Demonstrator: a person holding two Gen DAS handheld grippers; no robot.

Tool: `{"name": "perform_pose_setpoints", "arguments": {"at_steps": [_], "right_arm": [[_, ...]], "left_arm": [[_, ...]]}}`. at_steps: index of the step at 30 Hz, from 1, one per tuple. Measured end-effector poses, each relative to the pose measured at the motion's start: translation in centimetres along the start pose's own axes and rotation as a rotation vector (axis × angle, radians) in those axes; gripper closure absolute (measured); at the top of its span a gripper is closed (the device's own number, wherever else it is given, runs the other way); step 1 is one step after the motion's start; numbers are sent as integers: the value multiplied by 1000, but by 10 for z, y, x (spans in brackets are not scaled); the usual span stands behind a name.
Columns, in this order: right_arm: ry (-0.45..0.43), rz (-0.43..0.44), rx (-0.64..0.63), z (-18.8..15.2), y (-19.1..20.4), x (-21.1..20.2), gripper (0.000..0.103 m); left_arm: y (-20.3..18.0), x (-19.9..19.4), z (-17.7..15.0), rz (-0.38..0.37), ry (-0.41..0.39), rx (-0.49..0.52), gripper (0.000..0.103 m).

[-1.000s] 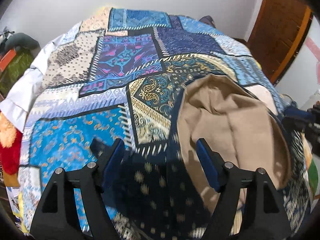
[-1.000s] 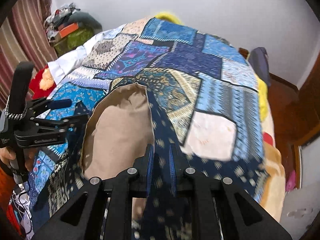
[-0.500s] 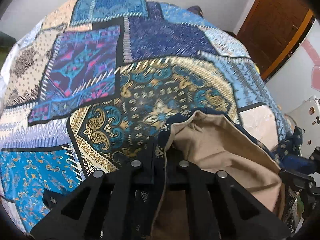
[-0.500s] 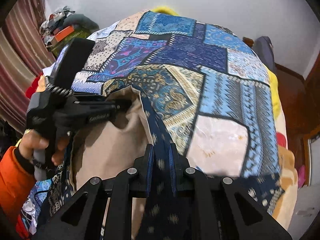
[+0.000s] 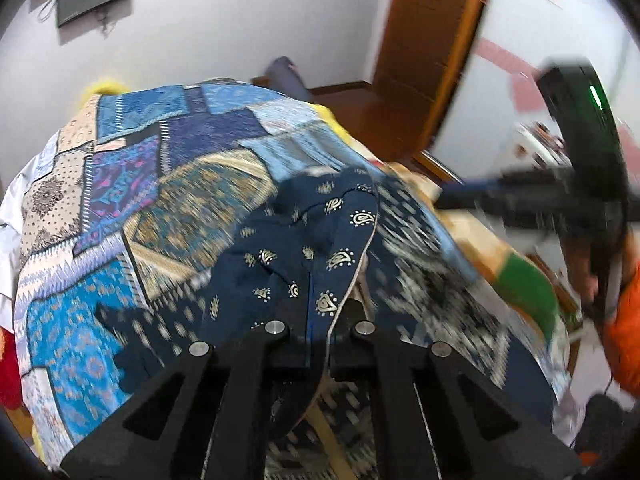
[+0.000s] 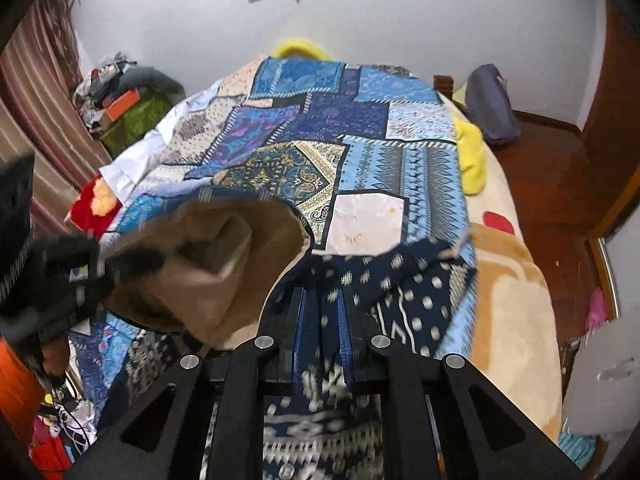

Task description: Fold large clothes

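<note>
A large navy garment (image 5: pixel 320 248) with gold paisley print and a tan lining (image 6: pixel 208 264) is lifted over the bed. My left gripper (image 5: pixel 318 320) is shut on its navy edge; it also shows at the left of the right wrist view (image 6: pixel 120 264), at the tan lining. My right gripper (image 6: pixel 322 312) is shut on another navy edge with white print. It also shows, blurred, at the right of the left wrist view (image 5: pixel 452 200). The garment hangs between both grippers, lining side facing the right wrist camera.
A blue patchwork bedspread (image 6: pixel 340 128) covers the bed. A yellow blanket (image 6: pixel 472 152) and a tan blanket (image 6: pixel 516 304) lie along its right side. A wooden door (image 5: pixel 432 52) is at the right. Clutter (image 6: pixel 124 104) stands at the left wall.
The left gripper closed on the garment's edge. Both grippers then lifted the garment and pulled back, so more of the room and the wall shows.
</note>
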State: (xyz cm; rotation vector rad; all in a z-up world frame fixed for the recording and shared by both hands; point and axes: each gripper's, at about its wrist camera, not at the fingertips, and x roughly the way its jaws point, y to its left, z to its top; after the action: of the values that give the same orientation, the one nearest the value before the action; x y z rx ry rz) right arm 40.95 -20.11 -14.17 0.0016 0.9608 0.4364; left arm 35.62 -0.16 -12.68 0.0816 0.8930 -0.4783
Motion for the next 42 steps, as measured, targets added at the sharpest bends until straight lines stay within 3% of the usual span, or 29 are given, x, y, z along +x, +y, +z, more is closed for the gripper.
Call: {"name": "perform_pose_setpoints", "arguments": {"at_steps": [7, 14, 18, 21, 23, 25, 26, 28, 34, 39, 42], "right_arm": [[-37, 63, -7, -33, 25, -57, 92], [-35, 63, -85, -56, 64, -69, 92], [-1, 104, -100, -64, 84, -56, 92], [53, 124, -89, -70, 94, -31, 92], [112, 126, -96, -78, 101, -9, 92], [183, 86, -117, -88, 105, 17, 92], [215, 57, -135, -96, 107, 30, 92], [261, -6, -190, -113, 110, 49, 92], [201, -48, -274, -127, 110, 39, 92], [127, -71, -289, -110, 115, 16, 92], [153, -138, -313, -109, 115, 28, 92]], "left_arm": [[-34, -18, -78, -53, 62, 56, 98], [-35, -17, -142, -63, 146, 15, 98], [-28, -25, -164, -34, 153, -37, 92], [-20, -36, -171, -2, 159, -74, 84], [-16, -41, -177, 19, 177, -89, 70], [-8, -51, -183, 55, 179, -102, 44], [-6, -55, -184, 70, 173, -102, 41], [2, -65, -186, 112, 167, -95, 41], [37, -80, -159, 230, 111, -133, 37], [58, -55, -124, 231, 62, -186, 29], [66, -15, -115, 192, 99, -235, 28]]}}
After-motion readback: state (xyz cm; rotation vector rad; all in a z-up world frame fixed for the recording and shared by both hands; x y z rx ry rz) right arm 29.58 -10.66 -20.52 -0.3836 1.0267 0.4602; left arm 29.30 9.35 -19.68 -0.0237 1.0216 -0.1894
